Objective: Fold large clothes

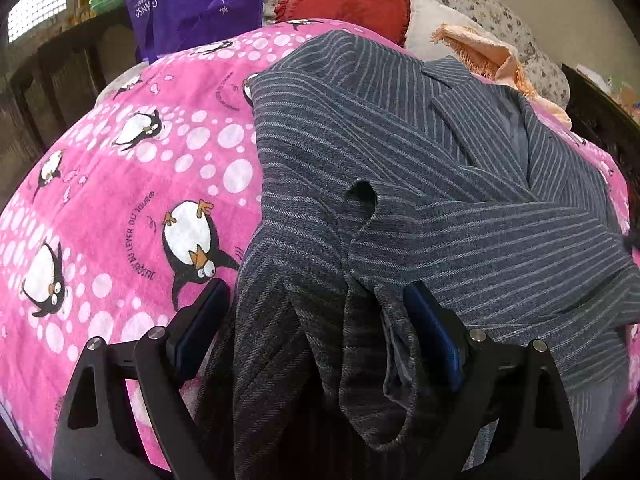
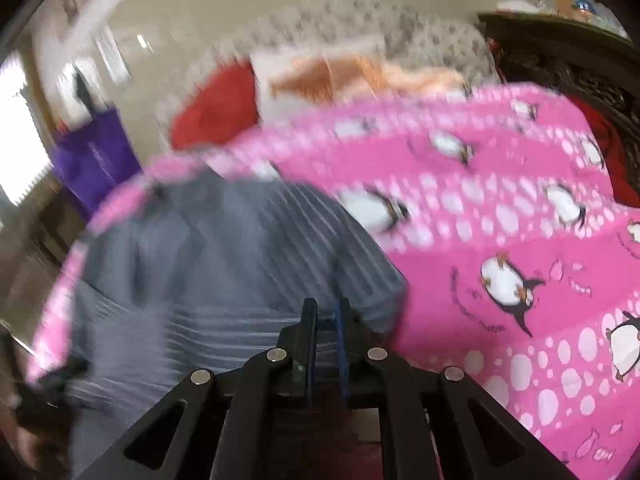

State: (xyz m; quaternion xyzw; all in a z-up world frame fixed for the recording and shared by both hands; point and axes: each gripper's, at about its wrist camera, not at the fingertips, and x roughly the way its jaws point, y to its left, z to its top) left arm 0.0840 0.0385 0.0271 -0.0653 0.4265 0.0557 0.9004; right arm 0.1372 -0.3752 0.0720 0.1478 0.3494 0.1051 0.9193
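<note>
A grey pinstriped jacket lies on a pink penguin-print blanket, collar at the far right. My left gripper is open, its two fingers wide apart on either side of a bunched fold of the jacket's near edge. In the blurred right wrist view the jacket lies on the same blanket. My right gripper is shut on the jacket's cloth, with a thin layer between its nearly touching fingers.
A purple bag stands at the far left. A red cushion, a cream pillow and an orange fringed cloth lie beyond the jacket. Dark carved wooden furniture stands at the right.
</note>
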